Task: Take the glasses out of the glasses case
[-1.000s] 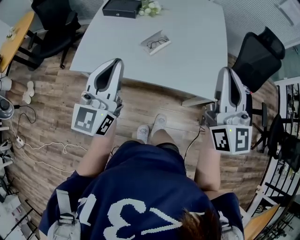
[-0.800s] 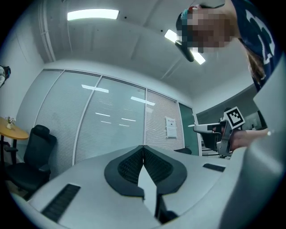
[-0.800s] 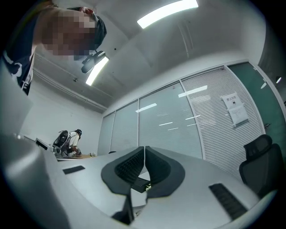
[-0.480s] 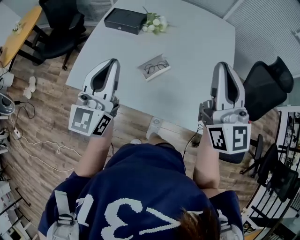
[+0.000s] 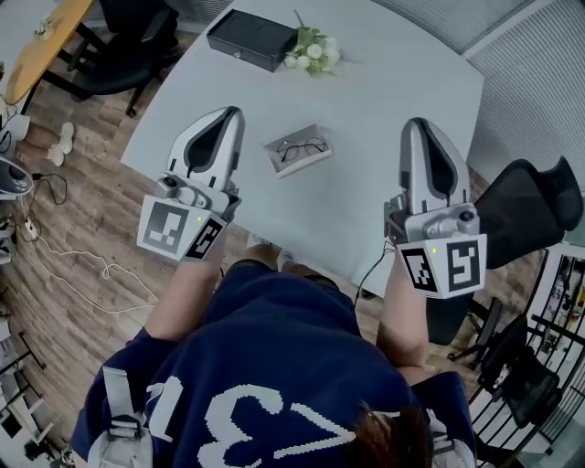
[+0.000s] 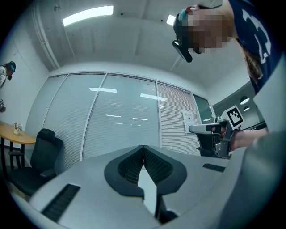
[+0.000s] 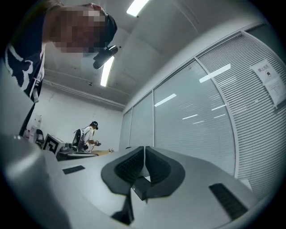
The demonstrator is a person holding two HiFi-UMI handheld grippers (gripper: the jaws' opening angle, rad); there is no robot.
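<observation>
An open white glasses case (image 5: 297, 152) lies on the light grey table (image 5: 384, 91), with dark-framed glasses (image 5: 303, 146) resting in it. My left gripper (image 5: 228, 111) hovers over the table's near left edge, left of the case, shut and holding nothing. Over the near right part of the table my right gripper (image 5: 418, 122) is likewise shut and bare, well right of the case. In the left gripper view the jaws (image 6: 143, 146) meet at their tips; the right gripper view shows its jaws (image 7: 144, 147) closed too. Both point slightly upward at the room, so neither view shows the case.
A black box (image 5: 251, 38) and a small bunch of white flowers (image 5: 313, 47) sit at the table's far side. Black office chairs stand at the far left (image 5: 137, 27) and right (image 5: 535, 210). Cables (image 5: 73, 265) trail on the wooden floor. A distant person (image 7: 89, 136) stands by another table.
The person has stepped up to the table. Both grippers moved forward from over the floor to above the table's near edge, and the case now lies between them.
</observation>
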